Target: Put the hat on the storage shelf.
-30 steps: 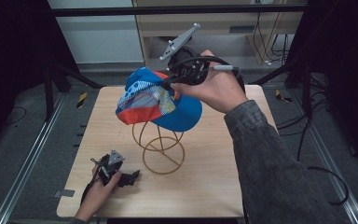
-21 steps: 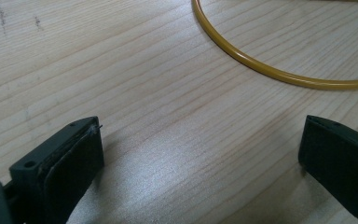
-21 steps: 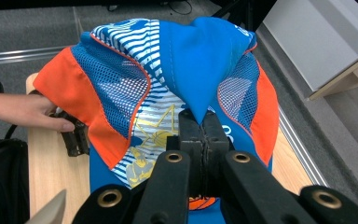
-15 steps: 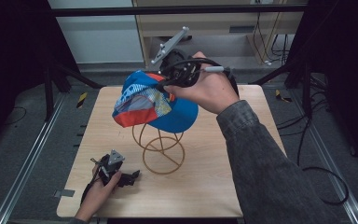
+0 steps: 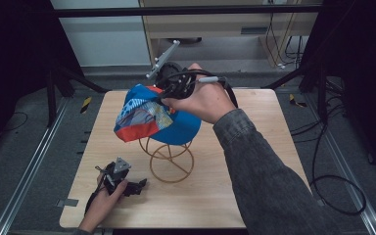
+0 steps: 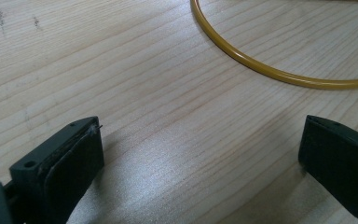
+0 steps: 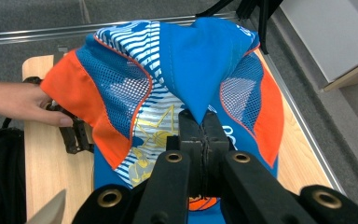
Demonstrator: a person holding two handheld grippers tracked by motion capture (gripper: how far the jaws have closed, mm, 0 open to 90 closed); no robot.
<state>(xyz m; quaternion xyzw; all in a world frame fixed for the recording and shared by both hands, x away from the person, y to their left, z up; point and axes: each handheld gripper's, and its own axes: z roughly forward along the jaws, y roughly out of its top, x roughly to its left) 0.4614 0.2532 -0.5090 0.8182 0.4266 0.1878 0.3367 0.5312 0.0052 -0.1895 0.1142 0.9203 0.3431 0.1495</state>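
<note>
A blue, orange and white patterned cap (image 5: 149,117) hangs in the air over a yellow wire stand (image 5: 171,159) on the wooden table (image 5: 254,161). My right gripper (image 5: 169,90) is shut on the cap's crown fabric (image 7: 200,65), pinched between its black jaws. The cap's underside sits close above the stand's top; I cannot tell if they touch. My left gripper (image 5: 136,186) rests on the table at the front left, open with nothing between its jaws; bare wood and the stand's yellow base ring (image 6: 261,70) lie ahead of it.
Black frame posts and aluminium rails (image 5: 27,166) flank the table. Cables (image 5: 333,181) lie on the floor to the right. A wooden shelf unit (image 5: 225,24) stands behind the table. Bare table surface lies right of the stand.
My right gripper has carried the cap slightly left and lower, closer over the wire stand. The left gripper has stayed still on the table.
</note>
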